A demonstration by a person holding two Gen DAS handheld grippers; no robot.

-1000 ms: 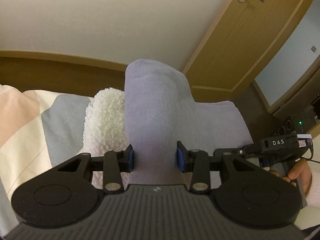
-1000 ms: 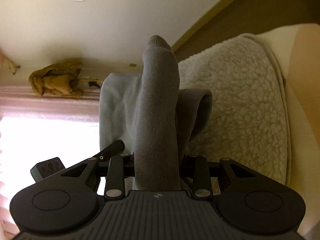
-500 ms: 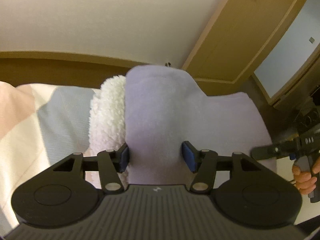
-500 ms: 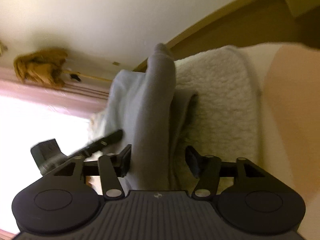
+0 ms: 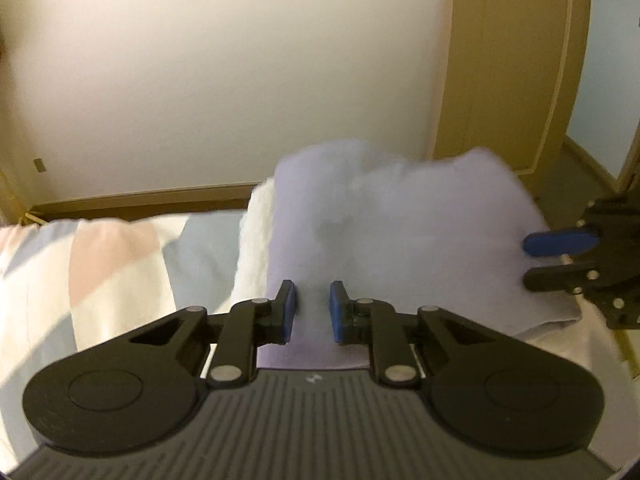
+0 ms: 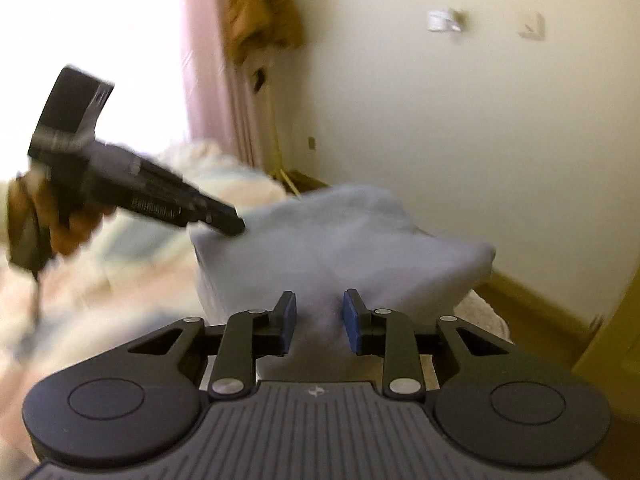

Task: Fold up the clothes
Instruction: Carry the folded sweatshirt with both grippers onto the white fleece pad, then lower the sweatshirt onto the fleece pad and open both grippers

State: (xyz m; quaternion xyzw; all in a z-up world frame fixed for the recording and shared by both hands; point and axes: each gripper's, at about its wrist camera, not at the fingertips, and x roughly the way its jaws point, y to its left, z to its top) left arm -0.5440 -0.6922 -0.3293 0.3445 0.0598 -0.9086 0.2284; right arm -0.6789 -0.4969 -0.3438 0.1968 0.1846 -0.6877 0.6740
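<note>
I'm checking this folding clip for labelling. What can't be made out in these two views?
- Left wrist view: the grey garment is blurred by motion at its top edge, so its type and fold are unclear.
- Left wrist view: the right hand-held gripper is cut off by the right edge.
- Right wrist view: the left hand-held gripper is smeared by motion, so its grip is unclear.
- Right wrist view: the window is overexposed.

A bed (image 5: 120, 264) carries everything here, covered by a sheet in pale blocks of cream, pink and light blue. A white fleecy blanket (image 5: 252, 248) lies on it toward the far side. On top of that blanket rests a grey-lilac garment (image 5: 400, 232), its right edge hanging past the fleece; the picture is blurred.
</note>
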